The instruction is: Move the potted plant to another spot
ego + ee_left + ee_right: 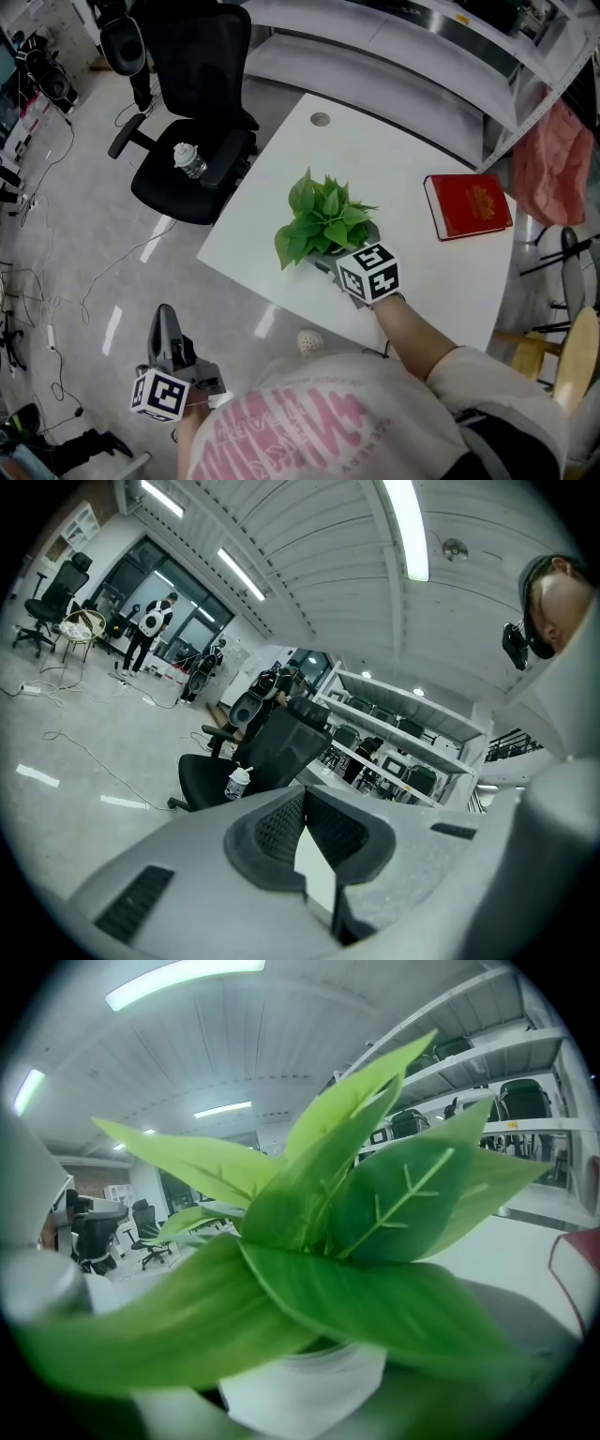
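now | right gripper (328, 262) jaws clamped on potted plant (322, 218) | left gripper (165, 321) jaws together

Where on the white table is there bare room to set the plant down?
Bare table lies at the far corner round the grommet, in the strip between plant and book, and below the book at the right. The near edge is crowded: the right hand-held gripper is at the plant.
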{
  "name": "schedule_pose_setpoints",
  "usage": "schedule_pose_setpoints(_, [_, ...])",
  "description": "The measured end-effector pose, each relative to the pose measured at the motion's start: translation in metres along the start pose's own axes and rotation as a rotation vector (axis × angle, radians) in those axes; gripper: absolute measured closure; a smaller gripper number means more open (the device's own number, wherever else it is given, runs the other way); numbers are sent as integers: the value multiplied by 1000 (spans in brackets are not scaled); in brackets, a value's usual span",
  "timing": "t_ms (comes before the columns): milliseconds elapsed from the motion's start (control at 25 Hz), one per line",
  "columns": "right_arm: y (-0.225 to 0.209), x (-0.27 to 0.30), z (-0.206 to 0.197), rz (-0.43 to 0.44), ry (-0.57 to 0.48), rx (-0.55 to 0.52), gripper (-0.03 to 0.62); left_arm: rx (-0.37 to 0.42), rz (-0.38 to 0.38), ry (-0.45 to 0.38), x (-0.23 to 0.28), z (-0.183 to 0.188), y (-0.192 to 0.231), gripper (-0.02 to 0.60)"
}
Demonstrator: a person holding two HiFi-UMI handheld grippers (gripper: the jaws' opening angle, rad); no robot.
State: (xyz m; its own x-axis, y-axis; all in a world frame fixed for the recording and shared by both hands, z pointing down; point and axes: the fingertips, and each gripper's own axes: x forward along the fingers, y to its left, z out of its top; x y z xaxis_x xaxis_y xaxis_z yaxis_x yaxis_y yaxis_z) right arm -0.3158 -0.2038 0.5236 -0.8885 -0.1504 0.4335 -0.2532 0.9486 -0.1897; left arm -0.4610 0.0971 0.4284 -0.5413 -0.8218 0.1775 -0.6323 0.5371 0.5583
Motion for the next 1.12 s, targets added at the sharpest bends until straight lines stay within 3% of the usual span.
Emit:
schedule_pose_setpoints(520, [0, 0, 1, 16, -14, -4, 52, -13, 16, 8, -6, -3, -2, 578])
schedule_pose_setpoints(1120, [-1, 3, -1, 25, -8, 2, 52, -17, -31, 34, 12, -18, -16, 578])
